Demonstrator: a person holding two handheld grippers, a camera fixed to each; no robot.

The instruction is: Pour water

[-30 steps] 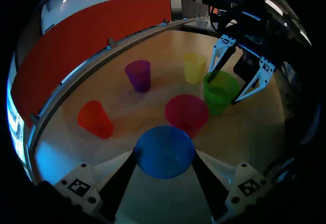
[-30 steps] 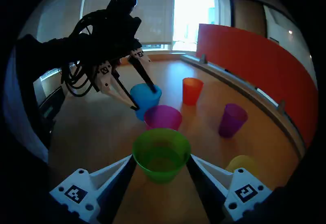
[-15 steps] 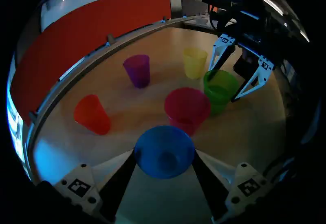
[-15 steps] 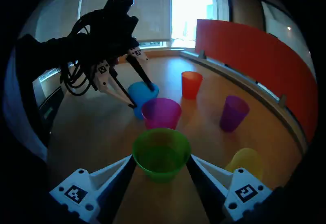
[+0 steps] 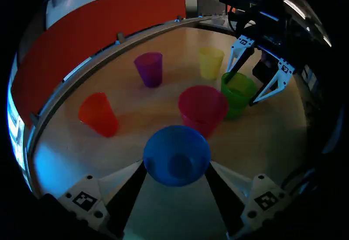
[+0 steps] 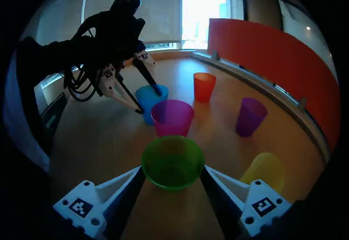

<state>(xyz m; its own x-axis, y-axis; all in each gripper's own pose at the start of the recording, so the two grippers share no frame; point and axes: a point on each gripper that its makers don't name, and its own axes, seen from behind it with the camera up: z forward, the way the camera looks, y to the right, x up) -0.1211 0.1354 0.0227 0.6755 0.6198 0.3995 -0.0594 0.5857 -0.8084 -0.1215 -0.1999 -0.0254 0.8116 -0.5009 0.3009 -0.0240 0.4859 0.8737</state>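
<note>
Clamping the blue cup (image 5: 176, 152), the left tongs (image 5: 176, 165) press both its sides; the right tongs (image 6: 173, 169) likewise clasp the green cup (image 6: 172, 159), pink cup (image 5: 203, 107) just ahead.

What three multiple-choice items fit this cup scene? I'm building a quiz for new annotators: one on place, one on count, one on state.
1. Which cup stands between the blue cup and the green cup?
A orange
B pink
C yellow

2. How many cups are there in all?
A four
B six
C eight

3. What is the left gripper doing?
A gripping the blue cup
B hanging open over the purple cup
C shut on nothing

Answers:
1 B: the pink cup sits between the two.
2 B: there are six cups, each a different colour.
3 A: the blue cup sits clamped between its two sides.
</note>
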